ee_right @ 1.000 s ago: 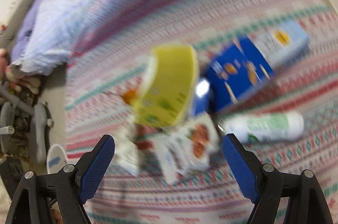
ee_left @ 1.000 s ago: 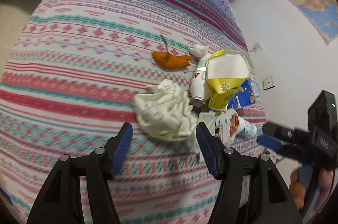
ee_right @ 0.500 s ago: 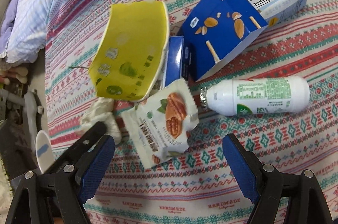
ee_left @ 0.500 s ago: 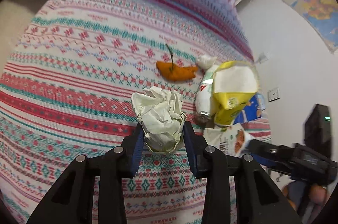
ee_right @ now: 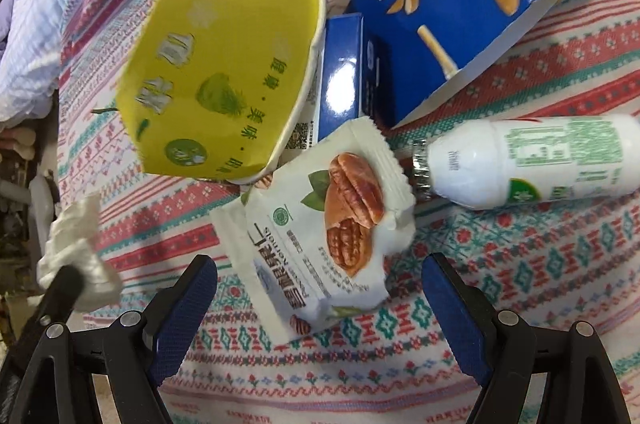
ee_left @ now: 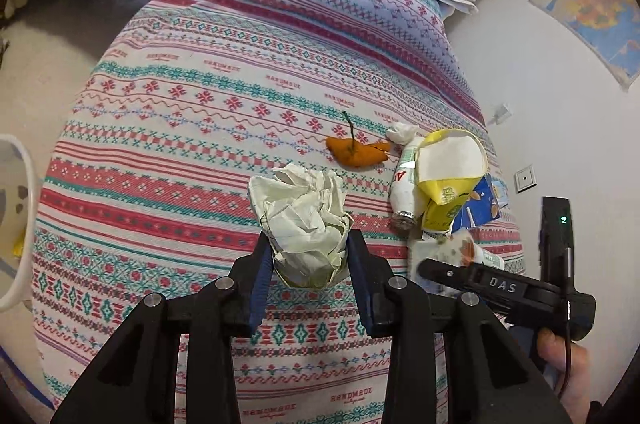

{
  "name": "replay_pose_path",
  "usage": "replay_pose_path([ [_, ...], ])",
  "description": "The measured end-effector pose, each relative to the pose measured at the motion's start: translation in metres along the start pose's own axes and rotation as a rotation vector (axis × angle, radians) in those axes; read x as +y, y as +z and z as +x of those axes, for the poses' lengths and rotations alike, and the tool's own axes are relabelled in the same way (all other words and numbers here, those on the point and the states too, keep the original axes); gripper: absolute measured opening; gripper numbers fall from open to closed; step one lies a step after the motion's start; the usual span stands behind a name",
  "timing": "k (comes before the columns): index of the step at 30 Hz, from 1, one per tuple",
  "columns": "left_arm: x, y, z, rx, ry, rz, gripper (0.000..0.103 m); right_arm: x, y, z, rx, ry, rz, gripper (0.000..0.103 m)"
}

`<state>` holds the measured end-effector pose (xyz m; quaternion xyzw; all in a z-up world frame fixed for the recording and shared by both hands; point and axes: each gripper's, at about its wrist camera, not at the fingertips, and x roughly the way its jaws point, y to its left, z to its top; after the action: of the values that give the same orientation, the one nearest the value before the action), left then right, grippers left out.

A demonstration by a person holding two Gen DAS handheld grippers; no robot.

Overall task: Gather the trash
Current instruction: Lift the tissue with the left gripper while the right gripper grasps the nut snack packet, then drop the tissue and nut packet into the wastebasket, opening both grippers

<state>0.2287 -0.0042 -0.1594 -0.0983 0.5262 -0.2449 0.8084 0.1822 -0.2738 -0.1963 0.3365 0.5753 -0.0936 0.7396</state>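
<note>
Now the left gripper [ee_left: 308, 256] has the paper wad [ee_left: 302, 220] pinched between its pads; a second ago its fingers stood wide on either side of the wad, and half a second ago they had just closed on it. The wad now looks raised off the bedspread [ee_left: 200, 111], though the fisheye makes that hard to be sure of. So the first piece of trash seems ready to carry off, probably to the white bin [ee_left: 16, 224] at the left edge.

The right gripper [ee_right: 320, 294] has come in close over the pile since then. Its jaws are wide apart, holding nothing, with the nut packet [ee_right: 320, 224] lying between and just ahead of the fingertips, beside the yellow cup [ee_right: 220, 63] and bottle [ee_right: 532, 163].
</note>
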Motion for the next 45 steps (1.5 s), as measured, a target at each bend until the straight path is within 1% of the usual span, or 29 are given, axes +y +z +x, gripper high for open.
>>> replay_pose_path([
  [2,0.0,0.0,-0.002,-0.004,-0.005,0.001,0.038,0.0,0.0,0.01,0.008,-0.013,0.005,0.088],
  [3,0.002,0.0,-0.005,-0.01,-0.006,0.003,0.038,-0.002,-0.001,0.013,0.007,-0.019,0.011,0.082],
  [4,0.003,0.0,-0.008,-0.015,-0.007,0.005,0.038,-0.002,-0.002,0.014,-0.008,-0.029,0.013,0.062],
  [5,0.003,0.0,-0.01,-0.02,-0.007,0.006,0.038,-0.001,-0.004,0.009,-0.035,-0.038,0.004,0.051],
  [6,0.004,0.001,-0.013,-0.026,-0.008,0.006,0.038,-0.001,-0.005,0.005,-0.04,-0.022,-0.001,0.034],
  [7,0.005,0.001,-0.017,-0.031,-0.01,0.005,0.038,0.0,-0.007,0.0,-0.04,0.001,-0.001,0.022],
  [10,0.008,0.001,-0.025,-0.047,-0.012,0.004,0.038,0.009,-0.018,-0.023,-0.085,0.012,-0.042,0.02],
  [14,0.015,0.001,-0.037,-0.071,-0.003,0.003,0.038,0.023,-0.033,-0.048,-0.13,0.059,-0.094,0.02],
  [16,0.021,0.002,-0.045,-0.087,0.001,-0.006,0.038,0.035,-0.037,-0.058,-0.175,0.08,-0.161,0.02],
  [18,0.031,0.004,-0.055,-0.109,0.013,-0.019,0.038,0.053,-0.045,-0.066,-0.231,0.092,-0.257,0.02],
  [20,0.041,0.007,-0.064,-0.128,0.023,-0.034,0.038,0.071,-0.058,-0.074,-0.285,0.117,-0.357,0.02],
  [23,0.064,0.013,-0.08,-0.155,0.043,-0.071,0.038,0.102,-0.078,-0.08,-0.334,0.142,-0.5,0.02],
  [25,0.086,0.017,-0.091,-0.161,0.046,-0.116,0.038,0.118,-0.09,-0.074,-0.355,0.121,-0.573,0.02],
  [27,0.106,0.02,-0.098,-0.149,0.059,-0.161,0.038,0.13,-0.1,-0.07,-0.371,0.096,-0.64,0.02],
  [29,0.135,0.023,-0.108,-0.139,0.064,-0.224,0.038,0.134,-0.105,-0.065,-0.366,0.086,-0.678,0.021],
  [30,0.157,0.024,-0.116,-0.141,0.067,-0.27,0.038,0.138,-0.108,-0.063,-0.354,0.088,-0.68,0.021],
  [31,0.169,0.024,-0.12,-0.144,0.077,-0.296,0.038,0.141,-0.109,-0.058,-0.344,0.09,-0.68,0.021],
  [33,0.198,0.022,-0.128,-0.143,0.118,-0.355,0.038,0.146,-0.11,-0.052,-0.333,0.086,-0.683,0.021],
  [36,0.228,0.017,-0.133,-0.128,0.134,-0.416,0.038,0.158,-0.114,-0.043,-0.31,0.093,-0.692,0.022],
  [39,0.249,0.011,-0.136,-0.12,0.128,-0.458,0.039,0.172,-0.117,-0.031,-0.288,0.102,-0.698,0.022],
  [42,0.262,0.009,-0.137,-0.108,0.157,-0.475,0.039,0.187,-0.117,-0.018,-0.269,0.111,-0.705,0.022],
  [45,0.272,0.006,-0.135,-0.092,0.148,-0.493,0.04,0.199,-0.121,-0.004,-0.245,0.133,-0.695,0.022],
])
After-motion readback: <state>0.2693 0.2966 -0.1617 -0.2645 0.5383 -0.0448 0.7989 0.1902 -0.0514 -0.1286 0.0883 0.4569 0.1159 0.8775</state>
